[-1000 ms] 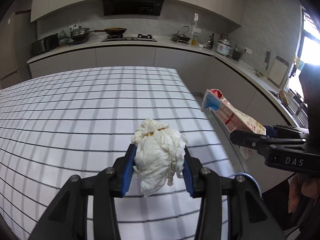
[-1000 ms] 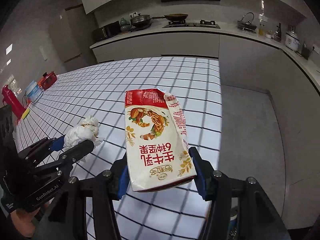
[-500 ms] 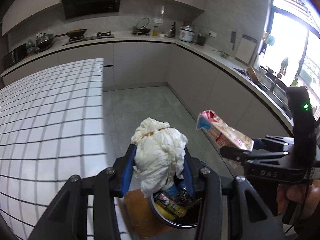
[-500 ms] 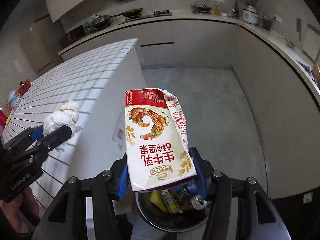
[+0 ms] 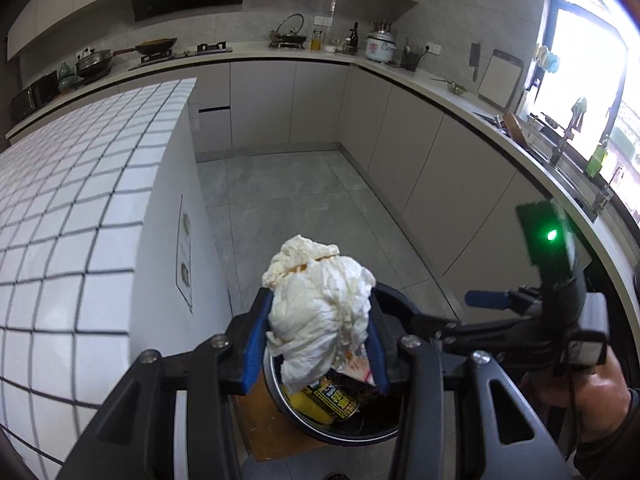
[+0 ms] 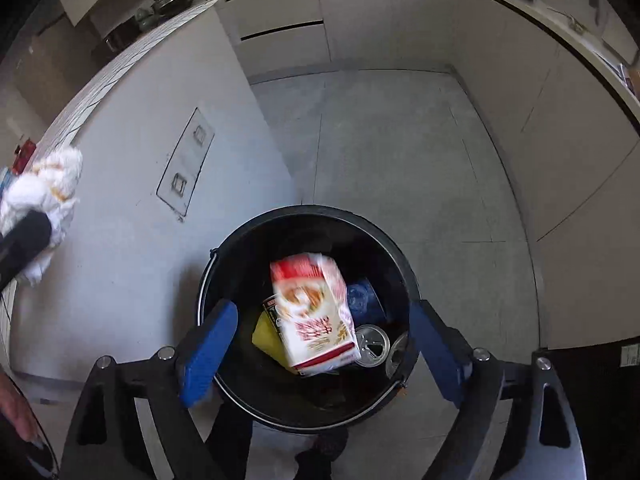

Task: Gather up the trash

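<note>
Carton dropping into bin w/ right claw opening.

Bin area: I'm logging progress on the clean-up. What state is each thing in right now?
Milk carton: released, blurred, inside the bin.
Bin: open, partly filled with trash.
Crumpled tissue: clamped, above the bin.
Left tool: shut on the tissue.
Right tool: jaws opening, nothing between them.

Black tongs; blue pads; silver screws; green light.
</note>
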{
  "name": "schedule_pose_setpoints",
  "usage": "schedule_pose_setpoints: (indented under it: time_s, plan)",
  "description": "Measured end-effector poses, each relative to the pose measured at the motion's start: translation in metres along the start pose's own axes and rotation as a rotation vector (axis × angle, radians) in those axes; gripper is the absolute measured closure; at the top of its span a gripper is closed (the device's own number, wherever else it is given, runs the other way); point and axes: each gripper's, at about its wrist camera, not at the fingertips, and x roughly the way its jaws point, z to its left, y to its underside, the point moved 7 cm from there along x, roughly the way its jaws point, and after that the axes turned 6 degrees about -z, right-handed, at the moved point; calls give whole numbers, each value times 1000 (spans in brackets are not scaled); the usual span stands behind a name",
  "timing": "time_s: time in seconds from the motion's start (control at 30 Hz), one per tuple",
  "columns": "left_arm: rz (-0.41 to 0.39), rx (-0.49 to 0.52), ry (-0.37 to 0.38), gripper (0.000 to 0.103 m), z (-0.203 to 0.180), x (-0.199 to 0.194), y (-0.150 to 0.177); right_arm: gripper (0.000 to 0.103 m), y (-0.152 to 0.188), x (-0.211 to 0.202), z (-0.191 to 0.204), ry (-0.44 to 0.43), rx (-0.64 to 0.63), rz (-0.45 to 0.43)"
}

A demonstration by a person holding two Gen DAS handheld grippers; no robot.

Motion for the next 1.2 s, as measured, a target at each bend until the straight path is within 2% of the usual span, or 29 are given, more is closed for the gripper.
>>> schedule_pose_setpoints:
  time_s: [0.23,0.47,0.5,0.53,0.57,0.6,0.67,0.97,1.2]
  plan:
    - [35,-30,-7,58,-22,23,26,13,-11,-22,-26,53,31,-73]
    - [72,-77,7,58,-40,42,41,13,-19,-37,-53,72,56,-102]
    - [64,-84,14,49,-43,43,39,13,-19,-37,-55,73,58,-104]
    - [58,-78,7,21,-44,45,37,13,-19,-39,-58,78,58,-104]
    - [72,-64,-28,8,-45,47,37,13,-19,-40,-60,80,58,-103]
    - [63,-57,-50,3,-45,46,35,12,-19,-40,-62,76,63,-101]
    - [35,-50,-60,3,-44,39,29,0,-21,-42,-66,66,85,-106]
    - [45,-32,-116,1,-33,10,16,0,-20,-47,-67,52,88,-99]
    - [-2,-26,-156,0,-19,-46,4,0,-8,-85,-40,41,1,-119]
